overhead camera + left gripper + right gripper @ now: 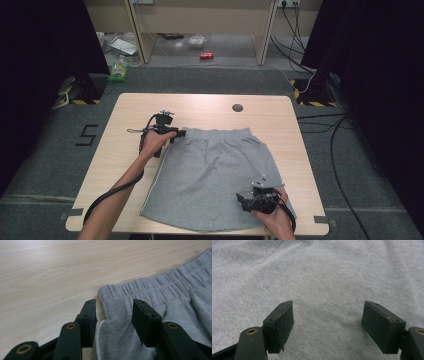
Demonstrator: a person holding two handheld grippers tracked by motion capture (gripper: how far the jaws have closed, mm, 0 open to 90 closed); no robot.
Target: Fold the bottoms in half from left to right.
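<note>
While the grey shorts (215, 175) lie flat across the middle of the tabletop (125, 150), with the elastic waistband (215, 134) toward the far edge and the hems reaching the near edge, we see both grippers at the cloth. We find the left gripper (179, 133) at the waistband's left corner; in the left gripper view its jaws stand on either side of that corner (117, 302), with the cloth between them and a gap left at each pad, so it has not clamped yet. We see the right gripper (246, 201) over the shorts near their near right corner, toward the tabletop's near right corner; its jaws are spread wide above the fabric (324, 290) and grasp nothing.
</note>
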